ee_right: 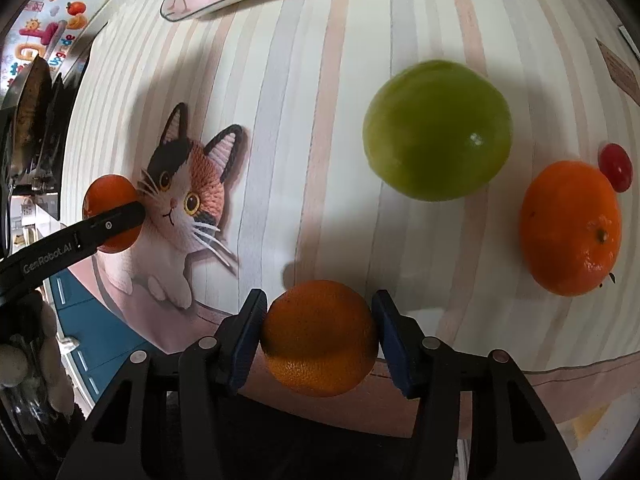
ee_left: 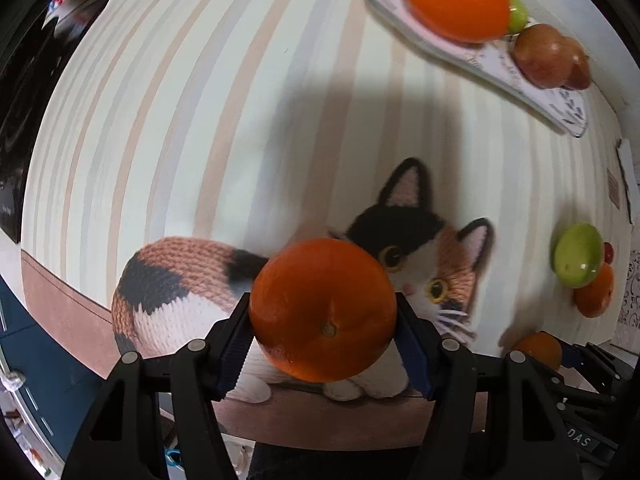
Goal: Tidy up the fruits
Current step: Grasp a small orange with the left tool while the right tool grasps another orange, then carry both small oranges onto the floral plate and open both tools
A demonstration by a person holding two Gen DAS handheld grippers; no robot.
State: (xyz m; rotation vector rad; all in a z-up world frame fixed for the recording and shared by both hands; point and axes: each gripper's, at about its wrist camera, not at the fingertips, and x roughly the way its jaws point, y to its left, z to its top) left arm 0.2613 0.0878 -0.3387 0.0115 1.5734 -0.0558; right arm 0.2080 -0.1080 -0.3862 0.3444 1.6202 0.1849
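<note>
Holding an orange (ee_left: 323,310) between its two blue-padded fingers, the left gripper (ee_left: 323,316) hangs over the striped tablecloth (ee_left: 160,120), right above the knitted-looking calico cat (ee_left: 432,264) printed on it. Both pads press against the fruit's sides, and its stem end faces the camera. In the right wrist view this same gripper shows at the left edge, its black finger lying across the orange in front of the cat's face.

Right of the cat, near the middle and close to the near table edge, the right gripper (ee_right: 320,338) is clamped on a second, smaller orange (ee_right: 320,338), one pad on each side. This fruit sits low over the brown border of the cloth.

Farther right, loose fruit lies on the cloth: a big green apple (ee_right: 438,130), then a third orange (ee_right: 570,228) with its stem end up, and just behind it a small red fruit (ee_right: 616,167) touching or nearly touching it.

At the far side of the table lies a patterned plate (ee_left: 552,100). In the left wrist view it carries a large orange fruit (ee_left: 456,0), a small green one (ee_left: 518,14) tucked behind it, and a reddish apple (ee_left: 544,56) to the right.
</note>
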